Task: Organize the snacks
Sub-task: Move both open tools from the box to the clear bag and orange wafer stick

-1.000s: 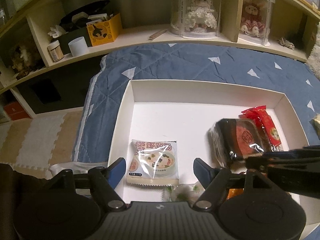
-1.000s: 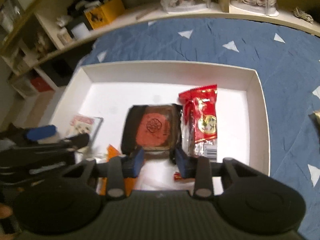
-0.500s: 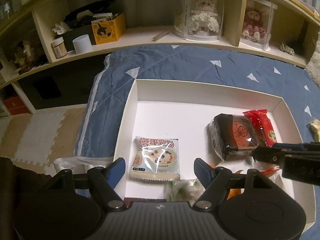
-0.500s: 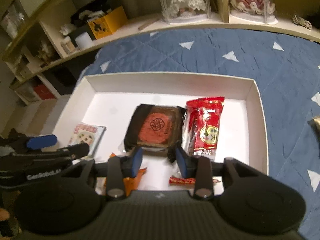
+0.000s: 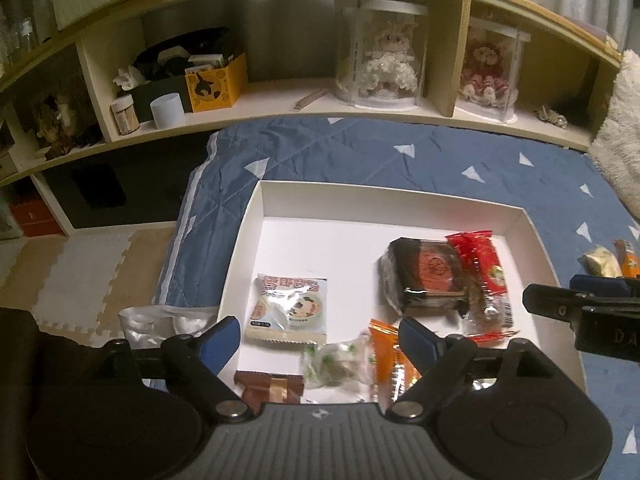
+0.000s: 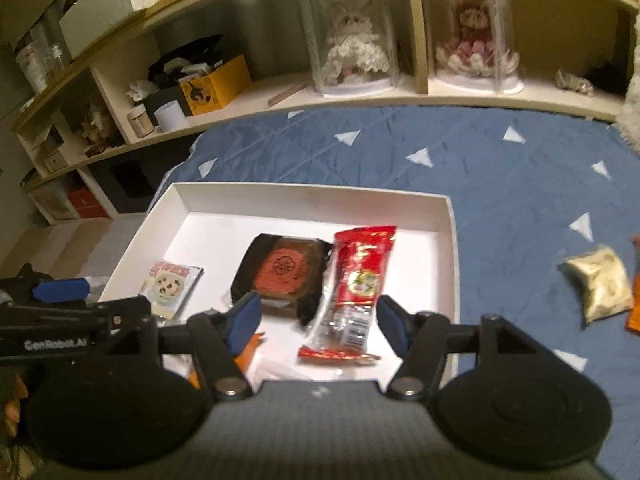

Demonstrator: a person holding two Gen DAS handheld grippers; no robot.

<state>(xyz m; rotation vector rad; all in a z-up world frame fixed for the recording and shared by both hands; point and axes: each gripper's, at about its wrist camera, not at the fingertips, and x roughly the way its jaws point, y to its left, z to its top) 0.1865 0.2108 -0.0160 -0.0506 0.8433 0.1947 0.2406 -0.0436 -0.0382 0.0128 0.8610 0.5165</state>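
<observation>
A white box point(image 5: 256, 216) lies on the blue quilt. In it a dark mooncake packet point(image 5: 428, 276) point(image 6: 286, 270) rests beside a red packet point(image 5: 482, 264) point(image 6: 360, 280). A pale cracker packet point(image 5: 290, 306), an orange packet point(image 5: 390, 356), a clear sweet point(image 5: 336, 364) and a brown bar point(image 5: 270, 388) lie near the box's front. My left gripper point(image 5: 320, 334) hovers over the front edge, jaws opening, nothing between them. My right gripper point(image 6: 318, 316) is raised above the red packet's near end, jaws opening, gripping nothing.
On the quilt right of the box lie a cream-gold packet point(image 6: 600, 284) and an orange one point(image 6: 636, 308). A shelf point(image 5: 280, 96) behind holds two doll cases, a yellow box and a white cup. Foam floor mats point(image 5: 80, 272) lie to the left.
The right gripper let go of the dark mooncake packet, which now lies in the box beside the red packet. Both grippers pulled back and upward, and both sets of jaws widened.
</observation>
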